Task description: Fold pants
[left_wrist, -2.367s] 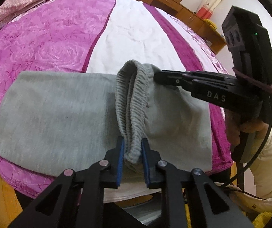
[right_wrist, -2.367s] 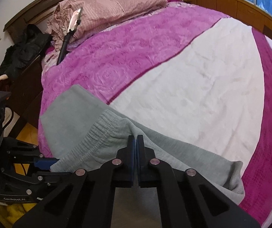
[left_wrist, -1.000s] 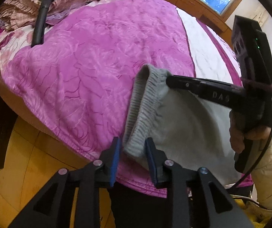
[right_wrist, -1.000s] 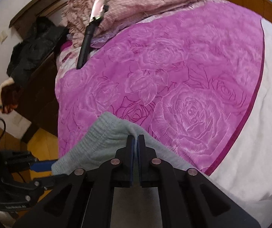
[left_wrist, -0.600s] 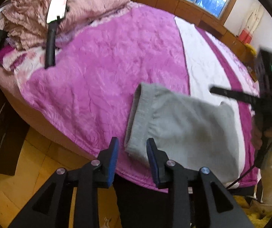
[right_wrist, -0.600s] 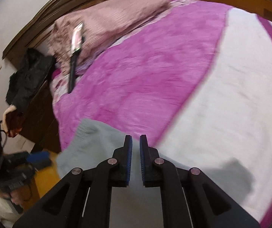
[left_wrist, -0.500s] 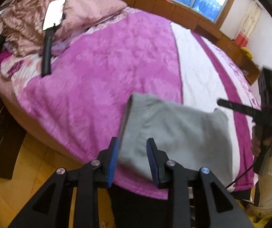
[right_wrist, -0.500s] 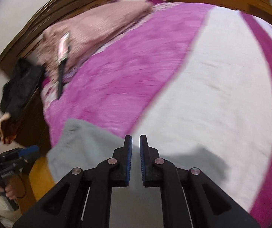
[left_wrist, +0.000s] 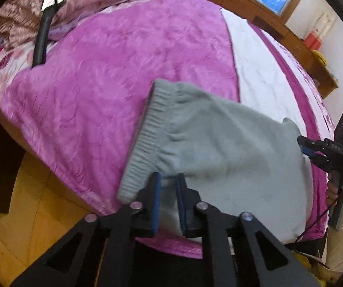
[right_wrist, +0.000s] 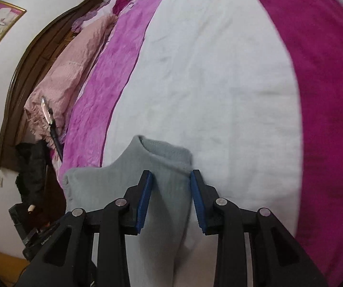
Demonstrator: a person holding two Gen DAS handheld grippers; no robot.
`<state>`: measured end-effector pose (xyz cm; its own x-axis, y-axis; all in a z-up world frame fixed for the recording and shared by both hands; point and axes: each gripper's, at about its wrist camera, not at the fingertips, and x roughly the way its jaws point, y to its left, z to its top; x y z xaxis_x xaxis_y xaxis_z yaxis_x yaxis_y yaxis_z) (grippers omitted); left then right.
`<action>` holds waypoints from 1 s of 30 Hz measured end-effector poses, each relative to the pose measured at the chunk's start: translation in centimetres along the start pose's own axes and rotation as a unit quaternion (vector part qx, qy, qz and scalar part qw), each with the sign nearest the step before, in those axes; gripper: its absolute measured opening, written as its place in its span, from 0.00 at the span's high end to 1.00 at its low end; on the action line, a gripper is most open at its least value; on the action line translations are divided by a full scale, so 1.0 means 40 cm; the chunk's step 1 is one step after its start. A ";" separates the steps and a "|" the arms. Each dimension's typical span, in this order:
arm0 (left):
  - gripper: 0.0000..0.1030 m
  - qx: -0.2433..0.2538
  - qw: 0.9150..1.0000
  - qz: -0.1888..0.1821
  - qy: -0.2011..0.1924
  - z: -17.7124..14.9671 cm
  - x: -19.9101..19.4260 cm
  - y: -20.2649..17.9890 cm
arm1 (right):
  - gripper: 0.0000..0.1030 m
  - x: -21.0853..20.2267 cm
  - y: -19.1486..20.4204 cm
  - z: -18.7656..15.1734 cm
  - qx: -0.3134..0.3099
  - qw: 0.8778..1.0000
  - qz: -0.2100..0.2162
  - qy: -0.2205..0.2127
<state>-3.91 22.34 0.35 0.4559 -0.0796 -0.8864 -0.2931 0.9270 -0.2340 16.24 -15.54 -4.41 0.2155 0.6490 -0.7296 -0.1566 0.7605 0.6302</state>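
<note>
Folded grey sweatpants (left_wrist: 219,148) lay flat at the near edge of the pink-and-white bedspread (left_wrist: 123,59), released since a moment earlier; the left gripper (left_wrist: 168,192) and right gripper (right_wrist: 170,191) hung above them, jaws parted and empty.

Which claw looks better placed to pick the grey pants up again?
Probably the left claw: it hangs open right at the ribbed waistband of the grey pants. The right claw, also open, sits over a plain corner.
</note>
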 end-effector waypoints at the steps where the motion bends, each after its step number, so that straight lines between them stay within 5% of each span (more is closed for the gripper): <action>1: 0.95 -0.004 1.000 0.002 0.002 -0.002 0.003 0.010 | 0.87 0.003 0.003 -0.003 -0.005 1.000 -0.005 -0.010; 9: 0.97 0.008 1.000 0.017 0.012 -0.015 -0.012 0.013 | 0.95 -0.042 -0.020 0.009 0.007 0.995 -0.057 -0.078; 14: 0.97 0.032 0.999 -0.006 -0.033 0.024 -0.084 -0.039 | 0.95 -0.097 0.069 0.000 -0.049 0.993 -0.051 -0.098; 20: 0.97 0.066 0.995 -0.040 -0.070 0.120 -0.040 -0.120 | 0.95 -0.045 0.193 -0.035 -0.129 0.990 -0.022 -0.059; 23: 0.97 0.068 0.996 -0.021 -0.054 0.151 0.035 -0.121 | 0.95 0.007 0.202 -0.055 -0.140 0.988 -0.043 -0.038; 26: 0.97 0.062 0.997 0.035 -0.041 0.142 0.087 -0.084 | 0.95 0.062 0.180 -0.056 -0.148 0.983 -0.102 -0.027; 30: 0.97 0.028 0.999 0.009 -0.045 0.130 0.094 -0.023 | 0.99 0.076 0.123 -0.041 -0.128 0.986 -0.102 -0.041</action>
<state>2.45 23.12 -0.68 0.5261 -0.0313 -0.8499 -0.2550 0.9476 -0.1927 14.52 -9.81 -3.97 0.3435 0.4854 -0.8040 -0.3371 0.8627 0.3768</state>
